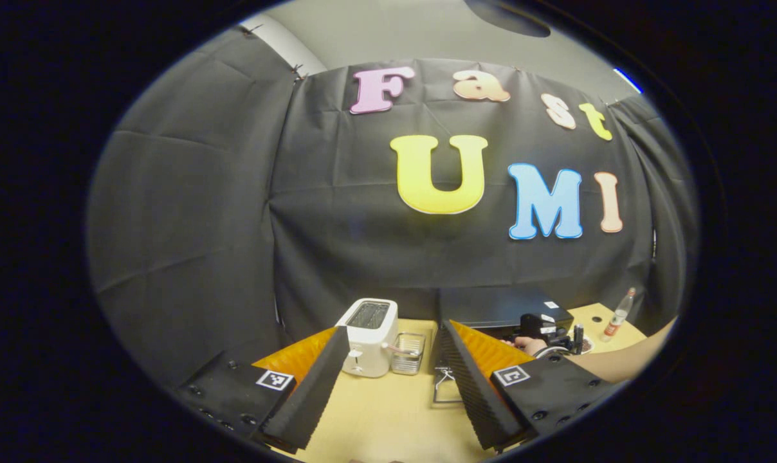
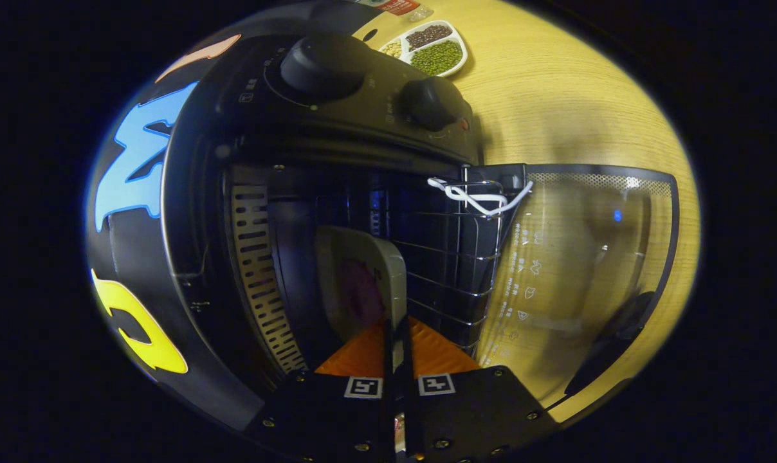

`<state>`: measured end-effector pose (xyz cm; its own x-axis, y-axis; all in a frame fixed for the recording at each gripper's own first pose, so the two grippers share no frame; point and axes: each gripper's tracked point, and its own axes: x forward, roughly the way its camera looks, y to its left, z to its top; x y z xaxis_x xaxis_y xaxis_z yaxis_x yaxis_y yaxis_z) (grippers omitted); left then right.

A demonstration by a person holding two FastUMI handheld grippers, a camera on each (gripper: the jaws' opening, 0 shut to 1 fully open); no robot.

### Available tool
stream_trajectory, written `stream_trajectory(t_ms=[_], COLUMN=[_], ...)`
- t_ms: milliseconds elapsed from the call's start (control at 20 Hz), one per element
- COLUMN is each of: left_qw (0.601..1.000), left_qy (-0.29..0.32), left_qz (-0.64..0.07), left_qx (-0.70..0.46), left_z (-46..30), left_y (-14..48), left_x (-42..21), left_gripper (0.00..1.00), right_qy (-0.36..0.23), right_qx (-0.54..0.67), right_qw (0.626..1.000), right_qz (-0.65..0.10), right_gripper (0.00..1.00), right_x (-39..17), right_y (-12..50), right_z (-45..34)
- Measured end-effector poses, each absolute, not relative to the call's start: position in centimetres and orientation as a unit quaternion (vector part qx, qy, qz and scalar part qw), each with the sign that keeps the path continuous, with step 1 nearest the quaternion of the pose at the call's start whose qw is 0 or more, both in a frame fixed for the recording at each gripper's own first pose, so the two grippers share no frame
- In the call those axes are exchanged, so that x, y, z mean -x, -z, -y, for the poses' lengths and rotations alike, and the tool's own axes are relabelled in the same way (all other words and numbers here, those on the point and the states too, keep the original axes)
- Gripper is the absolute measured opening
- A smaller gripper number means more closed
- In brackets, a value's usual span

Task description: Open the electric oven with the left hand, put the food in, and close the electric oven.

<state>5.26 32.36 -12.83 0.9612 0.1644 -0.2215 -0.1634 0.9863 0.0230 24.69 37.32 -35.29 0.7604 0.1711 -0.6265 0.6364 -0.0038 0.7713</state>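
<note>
Right hand-held gripper (image 2: 395,334) pinched tight on rim of pale plate with dark food (image 2: 363,283), edge-on inside black electric oven (image 2: 337,128), glass door (image 2: 581,257) dropped open. Left hand-held gripper (image 1: 395,379) spread wide, empty, held back above bench (image 1: 388,411), clear of door.

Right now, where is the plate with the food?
In the right gripper view, the plate stands edge-on inside the open oven, held in the right claw, with the wire rack beside it.
</note>
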Motion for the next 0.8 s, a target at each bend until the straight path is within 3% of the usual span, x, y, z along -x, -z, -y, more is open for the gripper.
stream_trajectory(t_ms=[50, 200, 350, 450, 600, 800], left_qw=[0.991, 0.993, 0.994, 0.994, 0.996, 0.996], left_qy=[-0.081, -0.068, -0.052, -0.041, -0.022, 0.007], left_qz=[-0.11, -0.101, -0.099, -0.099, -0.092, -0.091], left_qx=[-0.002, -0.001, 0.003, 0.008, 0.007, 0.01], left_z=[-32.1, -30.4, -28.4, -27.0, -24.7, -20.8], left_y=[12.7, 12.2, 12.2, 12.2, 11.8, 11.9], left_x=[-5.5, -6.3, -7.3, -7.8, -8.5, -9.2], left_gripper=[1.0, 1.0, 1.0, 1.0, 1.0, 1.0], right_qy=[0.174, 0.138, 0.102, 0.063, 0.007, -0.041], right_qx=[-0.678, -0.637, -0.578, -0.51, -0.39, -0.244], right_qw=[0.649, 0.682, 0.727, 0.778, 0.86, 0.937], right_qz=[-0.3, -0.333, -0.357, -0.362, -0.328, -0.248], right_gripper=[0.08, 0.34, 0.38, 0.43, 0.44, 0.44], right_x=[-24.3, -22.4, -19.9, -17.9, -15.4, -12.4], right_y=[35.0, 34.2, 33.3, 31.6, 27.1, 20.0], right_z=[-37.3, -37.7, -36.4, -34.6, -30.5, -25.0])
